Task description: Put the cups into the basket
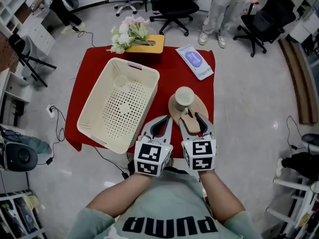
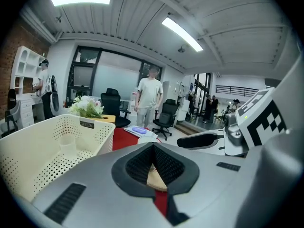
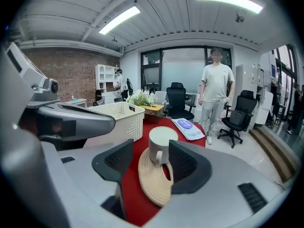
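Observation:
A pale cup (image 1: 184,97) stands on a round woven mat (image 1: 199,106) on the red table (image 1: 174,68). My right gripper (image 1: 190,117) is open just short of it. In the right gripper view the cup (image 3: 162,140) shows between the spread fingertips, handle toward me, untouched. My left gripper (image 1: 166,118) hovers beside it, shut and empty. Its pads (image 2: 164,163) meet at the tip over the mat's edge. A cream perforated basket (image 1: 134,64) lies to the left, with another pale cup (image 1: 121,81) standing inside it, also visible in the left gripper view (image 2: 68,145).
Flowers (image 1: 128,33) and a wooden box (image 1: 152,44) sit at the table's far edge, and a blue and white packet (image 1: 197,61) at the far right corner. A person (image 3: 216,91) and office chairs (image 1: 172,6) stand beyond the table. The basket wall (image 3: 130,122) is left of the mat.

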{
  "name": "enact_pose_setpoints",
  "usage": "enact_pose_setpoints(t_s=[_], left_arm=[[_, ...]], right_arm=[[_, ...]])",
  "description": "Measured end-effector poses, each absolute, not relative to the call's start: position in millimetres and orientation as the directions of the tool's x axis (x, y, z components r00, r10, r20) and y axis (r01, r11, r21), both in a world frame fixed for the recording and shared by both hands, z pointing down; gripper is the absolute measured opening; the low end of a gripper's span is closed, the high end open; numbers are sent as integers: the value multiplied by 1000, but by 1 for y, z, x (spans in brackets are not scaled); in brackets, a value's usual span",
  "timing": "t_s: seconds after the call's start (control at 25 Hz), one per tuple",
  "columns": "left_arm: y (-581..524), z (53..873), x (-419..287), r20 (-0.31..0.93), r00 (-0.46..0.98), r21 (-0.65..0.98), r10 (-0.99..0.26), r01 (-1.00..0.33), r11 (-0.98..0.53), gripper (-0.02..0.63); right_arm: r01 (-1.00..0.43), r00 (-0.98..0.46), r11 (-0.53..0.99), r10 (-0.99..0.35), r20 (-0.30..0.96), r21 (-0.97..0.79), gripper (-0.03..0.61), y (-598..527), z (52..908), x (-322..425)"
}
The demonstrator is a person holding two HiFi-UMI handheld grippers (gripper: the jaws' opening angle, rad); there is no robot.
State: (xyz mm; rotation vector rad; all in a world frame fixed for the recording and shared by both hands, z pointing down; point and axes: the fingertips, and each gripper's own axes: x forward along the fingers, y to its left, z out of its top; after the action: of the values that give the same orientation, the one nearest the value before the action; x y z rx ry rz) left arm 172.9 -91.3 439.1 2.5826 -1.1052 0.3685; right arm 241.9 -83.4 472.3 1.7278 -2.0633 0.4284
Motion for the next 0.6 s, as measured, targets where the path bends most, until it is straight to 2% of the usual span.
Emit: enact_pose_setpoints(t_s=[0.6], left_arm=[[-132, 479, 168, 432, 621, 202, -654, -773, -601, 2]], right_arm=[[-982, -164, 189, -821, 546, -10, 332, -125, 515, 251]])
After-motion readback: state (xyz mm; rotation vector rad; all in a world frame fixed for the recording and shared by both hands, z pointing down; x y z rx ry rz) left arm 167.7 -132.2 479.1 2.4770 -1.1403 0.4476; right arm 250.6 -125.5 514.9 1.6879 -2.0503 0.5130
